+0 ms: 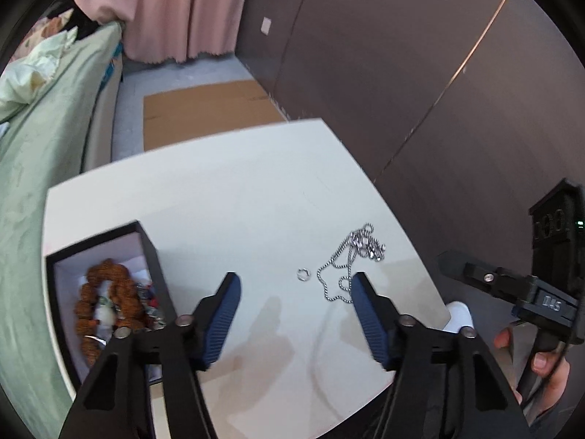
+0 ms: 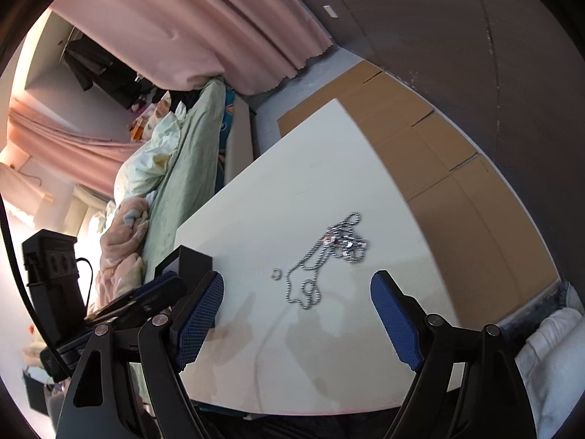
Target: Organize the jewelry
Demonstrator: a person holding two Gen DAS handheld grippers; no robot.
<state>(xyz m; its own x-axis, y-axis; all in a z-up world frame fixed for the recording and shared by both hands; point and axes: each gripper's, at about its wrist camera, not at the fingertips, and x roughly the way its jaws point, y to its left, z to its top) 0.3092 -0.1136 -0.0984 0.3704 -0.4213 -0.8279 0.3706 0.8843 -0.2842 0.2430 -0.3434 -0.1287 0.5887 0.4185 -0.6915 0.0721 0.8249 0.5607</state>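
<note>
A silver chain necklace (image 1: 351, 259) (image 2: 329, 256) lies tangled on the white table (image 1: 219, 190) (image 2: 292, 183), with a small silver ring (image 1: 302, 274) (image 2: 275, 273) just left of it. At the table's left stands a black box (image 1: 148, 245) (image 2: 193, 259) lined in white, holding a brown bead bracelet (image 1: 109, 292) and other small pieces. My left gripper (image 1: 295, 283) hovers open above the table, the ring showing between its fingers from above and nothing gripped. My right gripper (image 2: 298, 278) is open too, wide, above the chain's near loop and apart from it.
A bed with a green sheet (image 1: 44, 183) (image 2: 182, 168) runs along the table's left side. Flat cardboard (image 1: 204, 109) (image 2: 457, 201) covers the floor beyond the table, next to a dark wall and a pink curtain (image 1: 175, 11). A hand (image 1: 548, 366) holds the right gripper's handle.
</note>
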